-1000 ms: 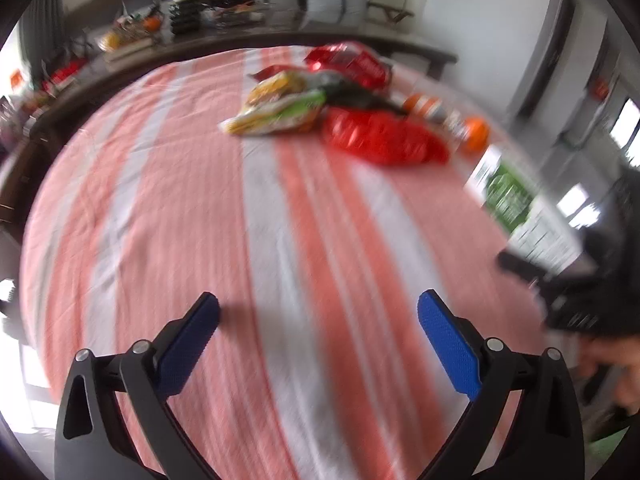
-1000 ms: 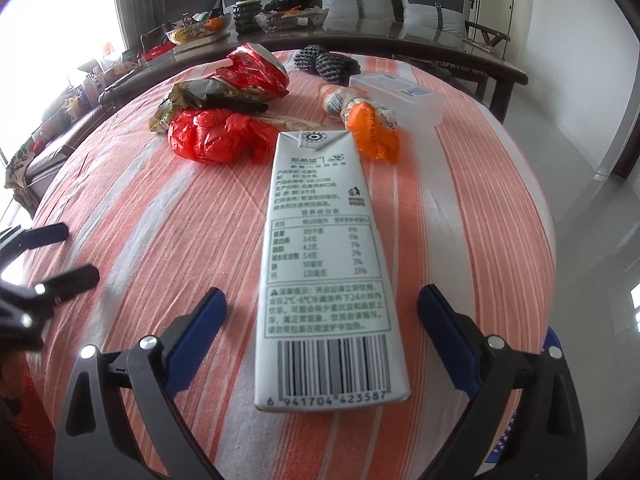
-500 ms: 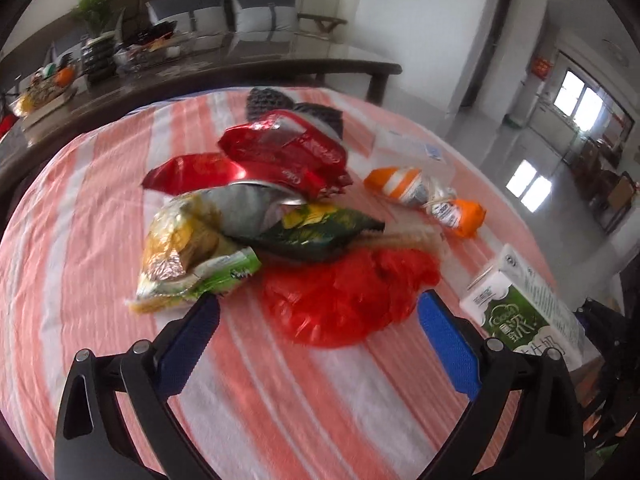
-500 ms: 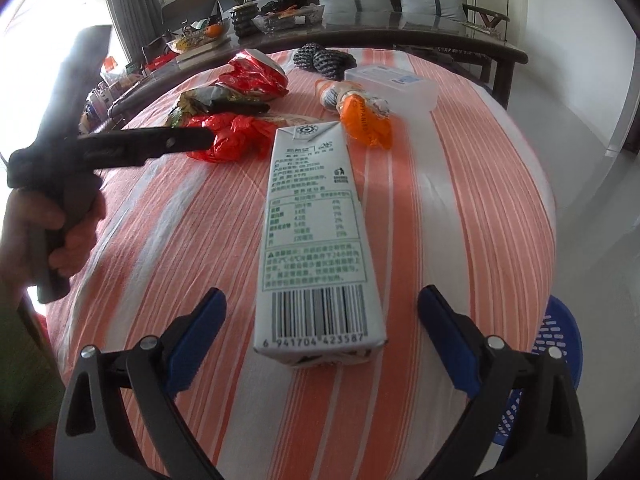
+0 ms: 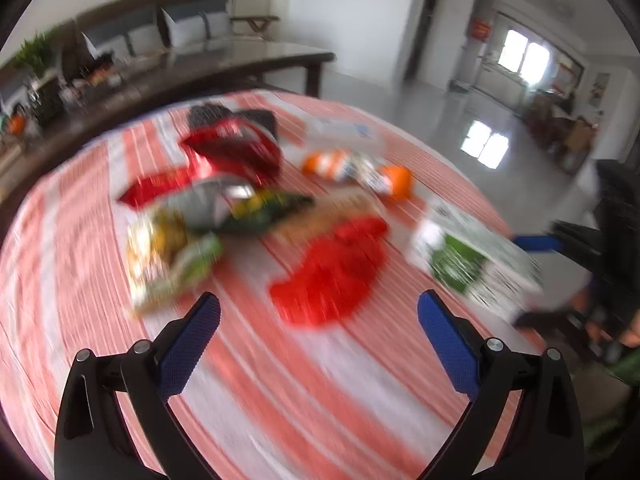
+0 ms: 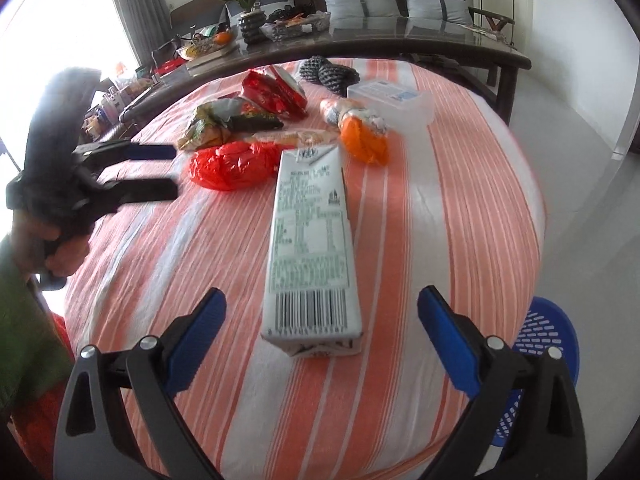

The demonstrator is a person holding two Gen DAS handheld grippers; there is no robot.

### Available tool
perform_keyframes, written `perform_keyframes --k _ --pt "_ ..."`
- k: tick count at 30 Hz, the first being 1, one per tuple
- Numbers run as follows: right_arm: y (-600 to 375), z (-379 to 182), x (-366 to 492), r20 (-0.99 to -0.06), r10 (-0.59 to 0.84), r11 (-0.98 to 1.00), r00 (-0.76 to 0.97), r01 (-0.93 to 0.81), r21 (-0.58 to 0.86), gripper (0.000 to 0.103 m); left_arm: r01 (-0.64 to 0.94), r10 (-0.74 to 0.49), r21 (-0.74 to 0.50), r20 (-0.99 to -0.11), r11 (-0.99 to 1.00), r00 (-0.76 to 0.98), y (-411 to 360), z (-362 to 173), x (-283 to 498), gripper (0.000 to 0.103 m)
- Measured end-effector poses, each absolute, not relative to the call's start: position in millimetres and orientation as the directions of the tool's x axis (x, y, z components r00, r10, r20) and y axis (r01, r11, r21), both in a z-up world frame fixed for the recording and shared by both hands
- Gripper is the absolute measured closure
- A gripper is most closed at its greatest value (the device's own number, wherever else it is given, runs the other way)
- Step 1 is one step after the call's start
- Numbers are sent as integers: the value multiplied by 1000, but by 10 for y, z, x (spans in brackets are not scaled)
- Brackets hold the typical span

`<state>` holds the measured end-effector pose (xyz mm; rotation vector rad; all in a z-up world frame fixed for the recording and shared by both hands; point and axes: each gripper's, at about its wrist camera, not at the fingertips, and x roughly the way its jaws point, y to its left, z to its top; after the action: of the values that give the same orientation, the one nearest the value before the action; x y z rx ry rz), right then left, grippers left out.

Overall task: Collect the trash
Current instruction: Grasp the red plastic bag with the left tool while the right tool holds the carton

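Milk carton (image 6: pixel 313 240): lies flat on the striped tablecloth (image 6: pixel 440 184), barcode end nearest, between the right gripper's two spread fingers but touched by neither.
Right gripper (image 6: pixel 322 320): jaws wide apart, holding nothing, low over the near table edge, aimed along the carton.
Left gripper (image 5: pixel 319 326): jaws wide apart and empty, pointing at the red plastic bag (image 5: pixel 332 272); from the right wrist view it reaches in from the left, gripped by a hand (image 6: pixel 60 248).
Other trash: snack wrappers (image 6: pixel 224 124) and a red foil packet (image 6: pixel 276 92) beyond the bag; an orange-ended wrapper (image 6: pixel 360 132) to the far right of the carton's top.
Around: clear plastic box (image 6: pixel 394 102) and dark knitted items (image 6: pixel 330 72) at the far side; blue perforated basket (image 6: pixel 548 352) below the table's right edge.
Writing: small print and a barcode on the carton, too blurred to read.
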<state>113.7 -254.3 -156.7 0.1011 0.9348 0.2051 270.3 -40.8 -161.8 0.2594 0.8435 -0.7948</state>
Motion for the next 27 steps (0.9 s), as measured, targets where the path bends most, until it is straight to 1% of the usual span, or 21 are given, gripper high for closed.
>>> perform_keyframes --k 3,5,6,7,8,9,10,11,12,13,14,15,16,17,18,20,21,22,24,25,27 --pt "-2500 -1534 1232 -817 198 980 542 -125 155 9 730 -473 -22 -775 684 420 -620 -1701 2770 5" --pt "-2471 -1501 1298 -829 185 982 528 -123 141 9 747 -462 15 -778 664 426 -702 -1742 2740 6" --pt "-2456 -1488 1326 -836 177 983 520 -125 130 9 752 -461 21 -779 659 425 -717 -1738 2733 11" --pt "-2443 -1477 1358 -842 169 984 513 -128 120 9 757 -460 20 -784 653 418 -723 -1734 2699 22" --pt "-2432 -1461 1389 -846 161 986 509 -129 110 9 760 -454 19 -792 650 408 -741 -1750 2697 28" --pt "-2425 -1455 1420 -850 152 986 505 -131 98 10 757 -439 25 -802 653 405 -758 -1774 2696 43" --pt "-2408 -1451 1453 -855 142 987 498 -135 85 10 752 -424 33 -809 658 407 -770 -1790 2667 47" --pt "-2390 -1451 1480 -861 133 987 492 -140 72 12 740 -407 44 -812 672 418 -743 -1786 2640 49" --pt "-2375 -1452 1511 -867 123 988 484 -145 60 22 727 -394 50 -814 685 427 -768 -1795 2623 55" --pt "-2370 -1458 1534 -873 116 988 473 -144 53 29 709 -381 49 -817 703 434 -728 -1780 2576 56" --pt "-2369 -1462 1555 -878 111 989 465 -142 50 44 682 -365 40 -821 731 438 -663 -1755 2505 56" --pt "-2368 -1466 1579 -882 109 988 459 -145 47 52 664 -358 26 -826 747 435 -604 -1740 2439 56" --pt "-2363 -1465 1584 -883 108 988 457 -151 43 57 646 -349 14 -833 763 430 -541 -1724 2332 55" --pt "-2361 -1455 1580 -882 114 987 457 -156 46 66 633 -339 10 -838 774 427 -501 -1715 2238 55" --pt "-2366 -1435 1563 -881 128 986 456 -158 61 66 629 -337 0 -844 778 417 -457 -1709 2114 54" --pt "-2357 -1398 1521 -879 164 980 448 -177 93 66 632 -352 -21 -844 775 404 -393 -1706 1928 44" --pt "-2338 -1393 1507 -881 166 978 442 -191 89 66 634 -365 -38 -844 772 394 -363 -1707 1876 34" --pt "-2324 -1402 1504 -886 164 977 434 -197 85 66 633 -380 -58 -840 772 387 -332 -1704 1866 29" --pt "-2323 -1454 1528 -899 167 976 405 -195 94 65 624 -393 -74 -833 778 391 -297 -1688 1902 26" --pt "-2323 -1465 1539 -902 171 976 397 -193 100 63 626 -391 -69 -832 776 393 -301 -1692 1930 21" --pt "-2317 -1462 1553 -907 152 979 393 -183 85 45 653 -391 -65 -844 755 368 -346 -1737 1992 18"
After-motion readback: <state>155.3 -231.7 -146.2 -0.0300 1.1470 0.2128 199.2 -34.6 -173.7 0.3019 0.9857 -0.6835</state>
